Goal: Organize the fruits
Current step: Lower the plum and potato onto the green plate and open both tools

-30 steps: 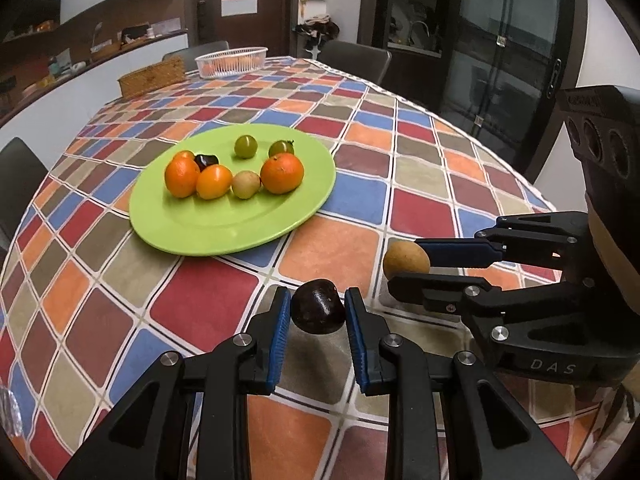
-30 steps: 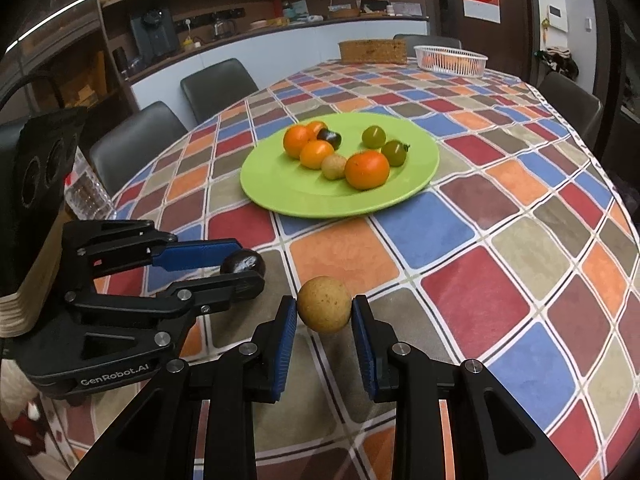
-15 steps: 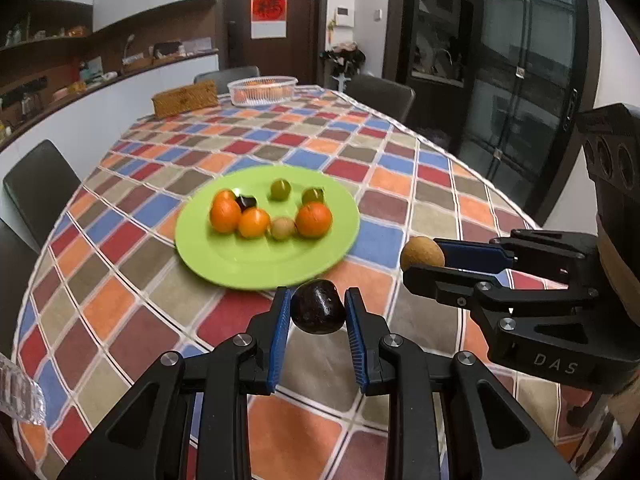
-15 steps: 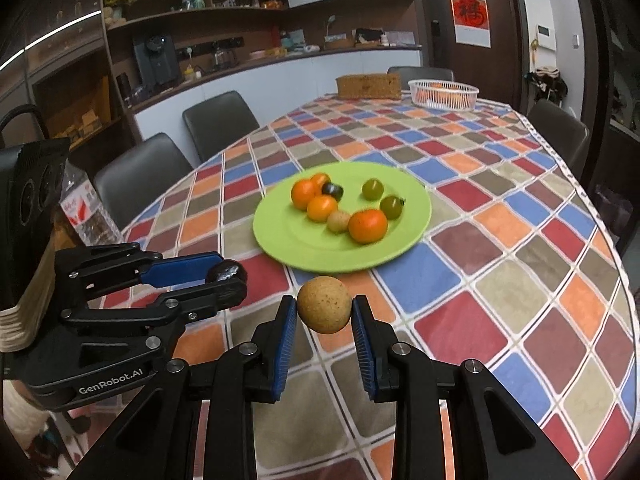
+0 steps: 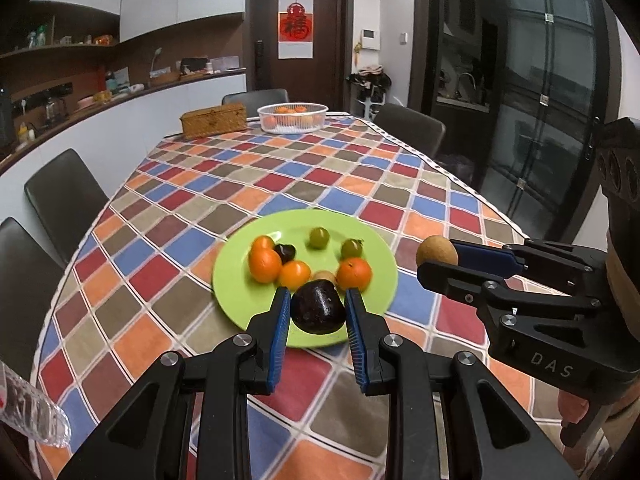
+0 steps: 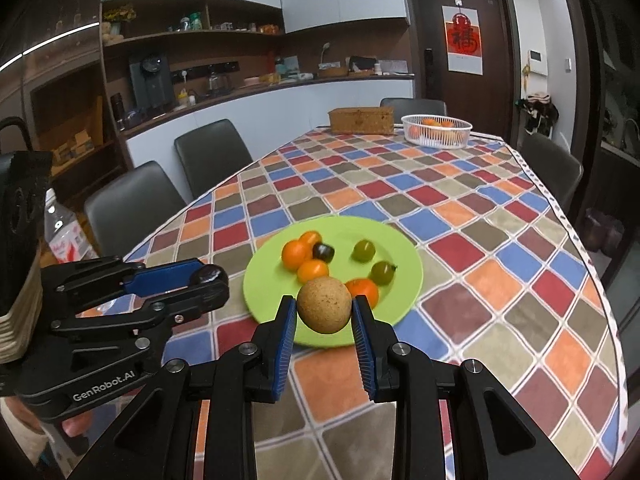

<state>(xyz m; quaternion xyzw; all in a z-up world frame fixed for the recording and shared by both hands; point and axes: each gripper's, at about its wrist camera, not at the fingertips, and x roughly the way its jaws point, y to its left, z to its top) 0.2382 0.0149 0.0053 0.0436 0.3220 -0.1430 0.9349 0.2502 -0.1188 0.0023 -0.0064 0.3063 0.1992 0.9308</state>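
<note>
A dark plum point(image 5: 318, 307) sits clamped between the blue pads of the left gripper point(image 5: 318, 318), whose jaws are closed tight on it, holding it in the air above the near rim of the green plate point(image 5: 236, 292). A round brown fruit point(image 6: 324, 305) is pinched the same way in the right gripper point(image 6: 324, 322), jaws closed on its sides, also held over the near edge of the plate. The two grippers hang side by side, apart from each other, each seen from the other's camera with its fruit at the fingertips.

On the plate lie three oranges point(image 5: 265, 265), a second small dark fruit point(image 5: 285, 252), two green fruits point(image 5: 319, 237) and a small brownish one partly hidden behind the plum. The plate rests on a checked tablecloth point(image 5: 168, 276). At the far end of the table stand a white basket point(image 5: 292, 117) with orange fruit in it and, just beside it, a woven box point(image 5: 213, 120). Dark chairs point(image 6: 210, 156) ring the table
</note>
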